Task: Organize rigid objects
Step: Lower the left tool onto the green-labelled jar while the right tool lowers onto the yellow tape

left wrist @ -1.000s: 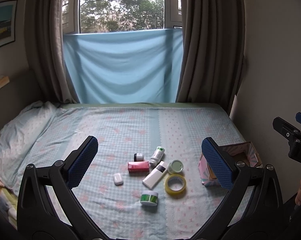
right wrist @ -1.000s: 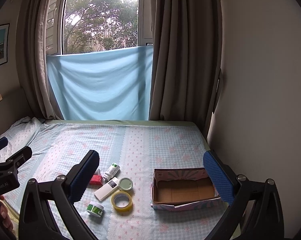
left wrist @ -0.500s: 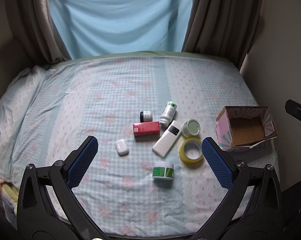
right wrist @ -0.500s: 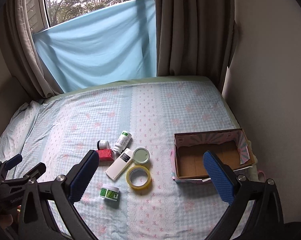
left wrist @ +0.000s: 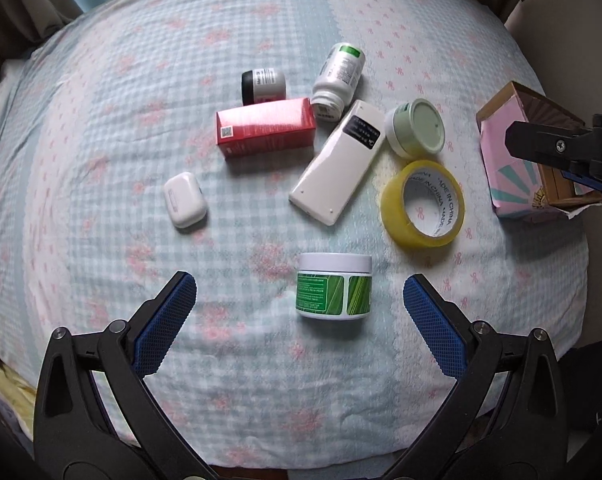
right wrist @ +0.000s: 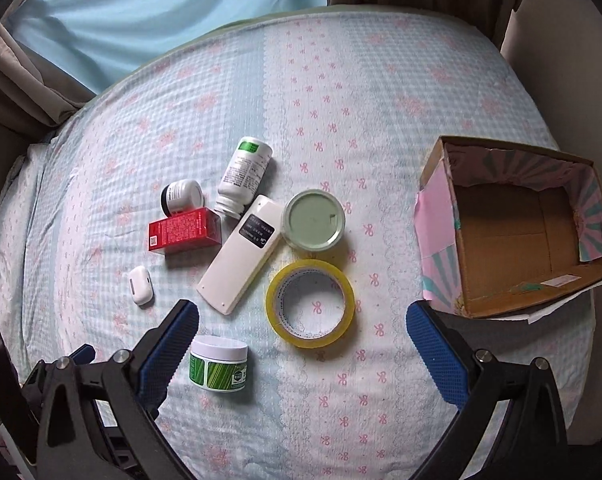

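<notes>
The left hand-held gripper (left wrist: 299, 298) is hovering over the bed (left wrist: 101, 80) with its blue fingers spread wide apart, empty; a green-labelled white jar (left wrist: 334, 286) is lying on its side between them, low in the frame. The right hand-held gripper (right wrist: 302, 328) is likewise gaping and holding nothing, its fingers framing a yellow tape roll (right wrist: 310, 304) in the lower centre. Above the roll, a pale green lidded jar (right wrist: 313, 224) is sitting just beside a white remote control (right wrist: 241, 254). A white pill bottle (right wrist: 243, 176) is lying at the remote's upper end, near a red carton (right wrist: 185, 231) and a small black-capped jar (right wrist: 181, 197). A white earbud case (right wrist: 141, 290) is resting at centre left. An open cardboard box (right wrist: 437, 240) is standing at the right, apart from the cluster.
</notes>
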`<state>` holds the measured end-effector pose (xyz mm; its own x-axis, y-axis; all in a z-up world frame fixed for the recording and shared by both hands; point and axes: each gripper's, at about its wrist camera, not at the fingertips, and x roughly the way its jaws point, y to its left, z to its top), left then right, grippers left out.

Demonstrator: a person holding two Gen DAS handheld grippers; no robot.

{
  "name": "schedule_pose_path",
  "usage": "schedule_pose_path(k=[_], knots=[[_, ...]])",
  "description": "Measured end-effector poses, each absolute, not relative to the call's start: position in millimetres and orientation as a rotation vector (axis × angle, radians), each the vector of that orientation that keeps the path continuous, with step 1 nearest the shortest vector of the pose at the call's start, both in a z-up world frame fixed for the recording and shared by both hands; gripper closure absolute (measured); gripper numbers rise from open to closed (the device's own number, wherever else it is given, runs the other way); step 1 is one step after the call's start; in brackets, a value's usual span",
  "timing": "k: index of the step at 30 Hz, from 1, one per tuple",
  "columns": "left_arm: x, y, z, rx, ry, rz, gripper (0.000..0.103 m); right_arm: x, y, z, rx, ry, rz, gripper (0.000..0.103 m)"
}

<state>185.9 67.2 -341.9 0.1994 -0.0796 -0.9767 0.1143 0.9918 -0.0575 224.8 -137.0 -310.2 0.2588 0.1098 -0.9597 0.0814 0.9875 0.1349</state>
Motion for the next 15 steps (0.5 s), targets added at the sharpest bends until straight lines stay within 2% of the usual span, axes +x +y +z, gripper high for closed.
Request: schedule_pose_path(k=[8, 15], knots=[[195, 51, -413, 0.047, 1.505, -0.14, 0.001, 259, -126, -413, 0.139, 1.536, -0.016, 0.0], [201, 42, -455, 0.055, 1.593, -0.15, 0.001, 263, -126, -465, 0.151, 1.661, -0.035, 0.0]])
